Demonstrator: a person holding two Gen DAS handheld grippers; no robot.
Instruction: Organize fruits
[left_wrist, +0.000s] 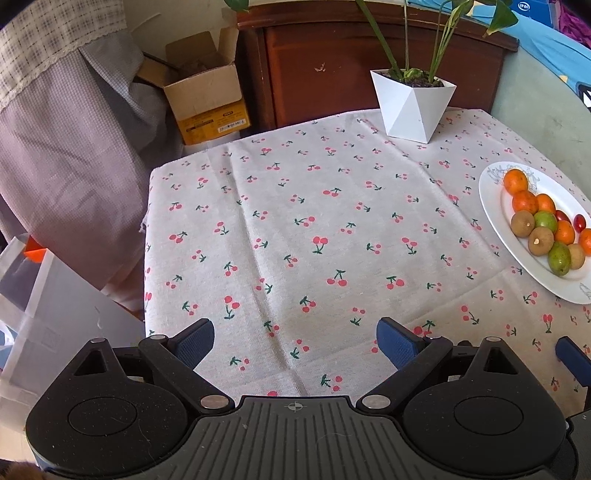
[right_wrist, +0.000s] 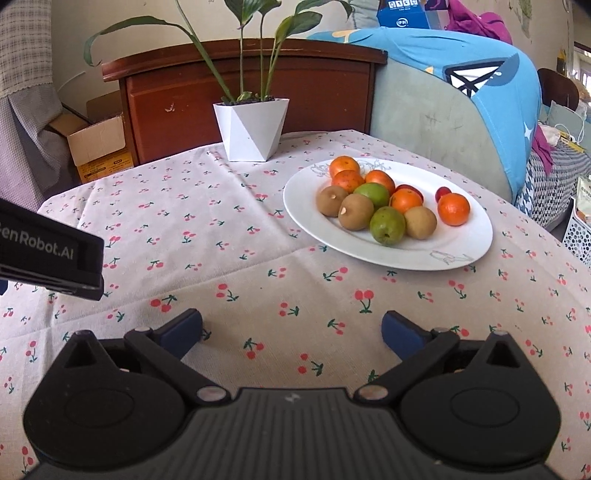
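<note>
A white oval plate (right_wrist: 461, 243) on the cherry-print tablecloth holds several fruits: oranges (right_wrist: 453, 209), brown kiwis (right_wrist: 356, 211), green fruits (right_wrist: 387, 225) and small red ones (right_wrist: 442, 192). The plate also shows at the right edge of the left wrist view (left_wrist: 491, 195). My right gripper (right_wrist: 291, 332) is open and empty, low over the cloth, short of the plate. My left gripper (left_wrist: 295, 341) is open and empty over the bare cloth, left of the plate. The left gripper's body (right_wrist: 51, 254) shows at the left of the right wrist view.
A white faceted pot (right_wrist: 251, 129) with a green plant stands at the table's far side. Behind it is a brown wooden cabinet (right_wrist: 240, 81). A cardboard box (left_wrist: 207, 99) sits on the floor at the far left. A sofa with a blue cover (right_wrist: 461, 110) is at the right.
</note>
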